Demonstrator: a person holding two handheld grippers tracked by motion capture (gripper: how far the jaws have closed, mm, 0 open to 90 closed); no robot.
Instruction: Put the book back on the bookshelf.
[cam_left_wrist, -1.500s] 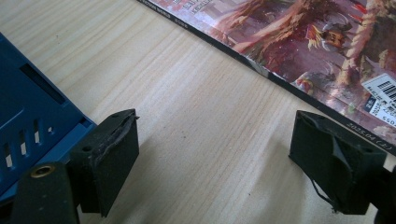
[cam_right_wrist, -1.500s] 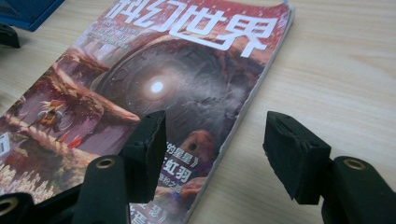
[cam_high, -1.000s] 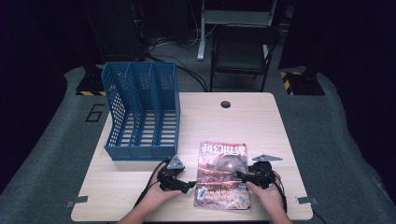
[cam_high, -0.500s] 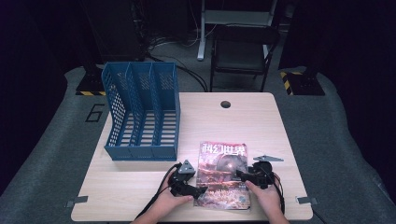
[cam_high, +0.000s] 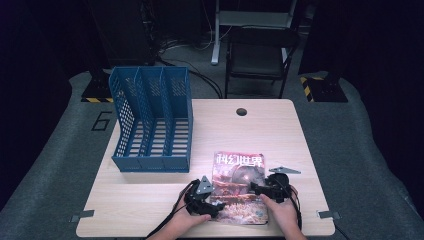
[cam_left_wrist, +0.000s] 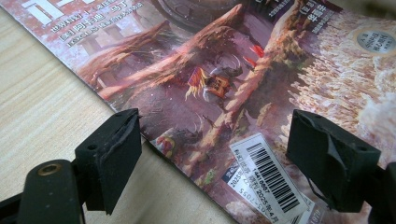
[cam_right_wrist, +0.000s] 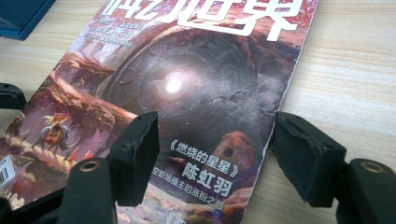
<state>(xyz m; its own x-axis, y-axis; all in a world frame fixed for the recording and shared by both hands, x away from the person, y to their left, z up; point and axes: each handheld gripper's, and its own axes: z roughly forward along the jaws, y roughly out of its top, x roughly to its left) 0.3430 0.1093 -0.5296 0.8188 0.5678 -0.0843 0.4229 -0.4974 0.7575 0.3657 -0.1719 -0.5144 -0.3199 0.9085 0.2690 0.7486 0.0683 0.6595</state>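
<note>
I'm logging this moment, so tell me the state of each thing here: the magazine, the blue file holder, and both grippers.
Magazine: closed, flat on the table, cover up.
Blue file holder: upright, its slots look empty.
Left gripper: open, jaws straddling the magazine's left edge near the barcode.
Right gripper: open, jaws just widened, straddling the magazine's right edge.
Chair: standing beyond the table, unoccupied.

Table lit from above; surroundings dark; closeups sharp.
</note>
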